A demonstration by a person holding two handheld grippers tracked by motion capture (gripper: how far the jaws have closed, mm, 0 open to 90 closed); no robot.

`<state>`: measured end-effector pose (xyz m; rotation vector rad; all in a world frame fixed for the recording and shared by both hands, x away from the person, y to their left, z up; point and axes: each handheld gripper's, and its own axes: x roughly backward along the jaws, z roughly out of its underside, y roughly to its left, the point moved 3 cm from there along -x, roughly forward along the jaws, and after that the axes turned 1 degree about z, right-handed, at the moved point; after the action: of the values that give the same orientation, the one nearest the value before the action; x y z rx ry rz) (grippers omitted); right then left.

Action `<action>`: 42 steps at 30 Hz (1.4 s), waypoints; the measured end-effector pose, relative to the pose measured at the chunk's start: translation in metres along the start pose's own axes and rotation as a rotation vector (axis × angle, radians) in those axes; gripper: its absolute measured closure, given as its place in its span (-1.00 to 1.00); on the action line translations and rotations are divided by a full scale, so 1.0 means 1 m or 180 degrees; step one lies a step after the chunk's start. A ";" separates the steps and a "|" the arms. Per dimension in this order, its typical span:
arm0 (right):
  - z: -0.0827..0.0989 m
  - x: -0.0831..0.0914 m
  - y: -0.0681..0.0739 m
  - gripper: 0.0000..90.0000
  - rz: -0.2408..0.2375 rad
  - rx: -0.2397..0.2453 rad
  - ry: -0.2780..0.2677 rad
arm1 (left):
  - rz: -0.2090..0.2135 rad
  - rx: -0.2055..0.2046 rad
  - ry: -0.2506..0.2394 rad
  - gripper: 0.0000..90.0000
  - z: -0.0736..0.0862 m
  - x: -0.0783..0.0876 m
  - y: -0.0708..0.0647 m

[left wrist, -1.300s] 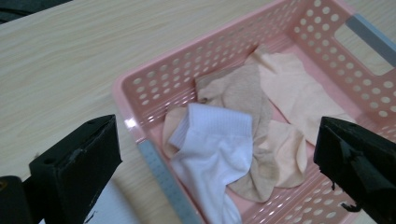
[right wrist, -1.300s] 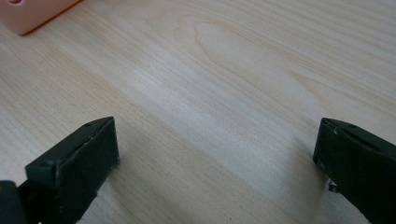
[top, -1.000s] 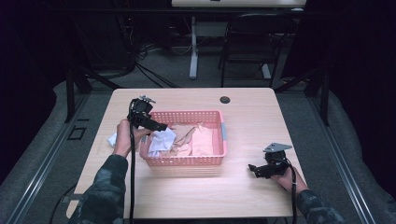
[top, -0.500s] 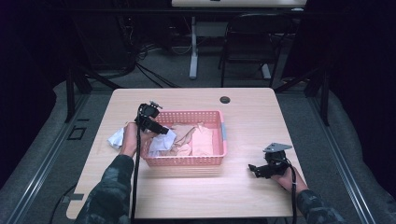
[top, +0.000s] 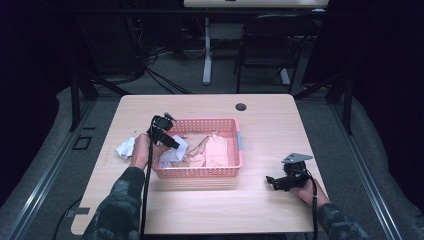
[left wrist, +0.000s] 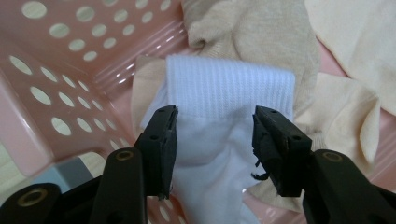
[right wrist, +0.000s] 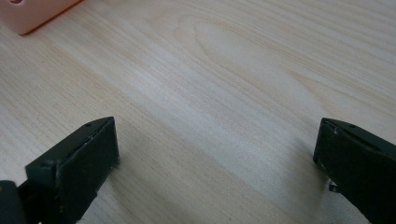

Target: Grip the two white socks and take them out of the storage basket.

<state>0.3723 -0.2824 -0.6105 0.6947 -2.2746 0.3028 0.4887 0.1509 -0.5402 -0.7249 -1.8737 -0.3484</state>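
Jaws of the left gripper [left wrist: 215, 140] stand about half open on either side of a white ribbed cotton sock [left wrist: 219, 140]; they have just been closing, the sock lies between them, and whether the pads press on it yet I cannot tell. The sock lies in the left end of a pink perforated plastic basket [top: 200, 172], on top of beige knitted socks [left wrist: 252, 32] that fill the rest of the basket floor. In the left gripper view its long axis runs from the ribbed cuff at the far end toward the camera, passing between the jaws. The perforated basket wall [left wrist: 51, 79] stands close beside one jaw, and beige fabric crowds the other jaw. High view: the left gripper [top: 167, 137] reaches down over the basket's left rim, a hand [top: 142, 150] behind it; a second crumpled white cloth item [top: 125, 147] lies on the light wooden desk [top: 270, 125] just left of the basket; a small dark round disc [top: 241, 106] sits near the desk's far edge, well apart. The right gripper [top: 272, 181] rests low at the desk's right front, apart from the basket. Right gripper view: its jaws [right wrist: 215, 163] wide open over bare wood grain, nothing between them, a pink basket corner [right wrist: 32, 14] at the upper edge. The sock's rib texture is seen in the left gripper view, not from above.
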 end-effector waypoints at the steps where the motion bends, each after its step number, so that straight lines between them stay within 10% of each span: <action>1: 0.000 0.000 0.000 -1.00 -0.0001 0.0005 -0.0005 | 0.0003 -0.0012 0.0046 0.09 0.001 0.000 0.000; 15: 0.000 0.000 0.000 -1.00 -0.0001 0.0001 0.0000 | -0.0065 -0.0032 0.0367 0.08 -0.002 -0.014 -0.014; 27: 0.000 0.000 0.000 -1.00 -0.0002 0.0002 0.0000 | -0.0126 0.0014 0.0444 0.88 -0.001 -0.017 -0.014; 42: 0.000 0.000 0.000 -1.00 -0.0001 0.0002 0.0001 | -0.0147 -0.0084 -0.0194 0.93 0.002 0.047 -0.014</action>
<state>0.3723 -0.2824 -0.6105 0.6953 -2.2743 0.3035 0.4658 0.1562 -0.4975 -0.7180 -1.9492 -0.3850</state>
